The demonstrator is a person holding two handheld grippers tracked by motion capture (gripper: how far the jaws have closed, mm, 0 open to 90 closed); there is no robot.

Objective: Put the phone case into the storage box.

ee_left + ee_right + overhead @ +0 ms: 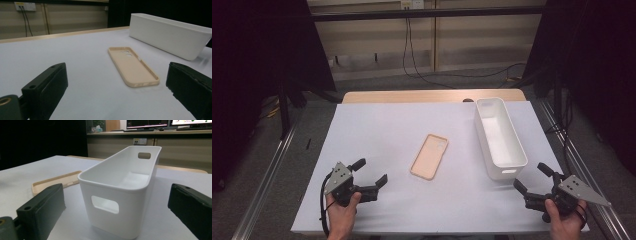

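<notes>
A tan phone case (429, 156) lies flat, hollow side up, in the middle of the white table cover (382, 130). To its right stands a long white bin (499, 137), empty inside. My left gripper (371, 171) rests near the front left of the table, open, its jaws pointing toward the case. My right gripper (532, 178) sits at the front right, open, just in front of the bin's near end. The left gripper view shows the phone case (132, 65) ahead and the bin (170, 35) beyond. The right gripper view faces the bin's handle end (117, 202), with the case (56, 182) at left.
The cover's front edge runs just behind both hands. Metal rails (262, 185) flank the table on both sides. A wooden table edge (432, 96) shows at the back, with cables on the floor beyond. Open cover lies between the case and the left gripper.
</notes>
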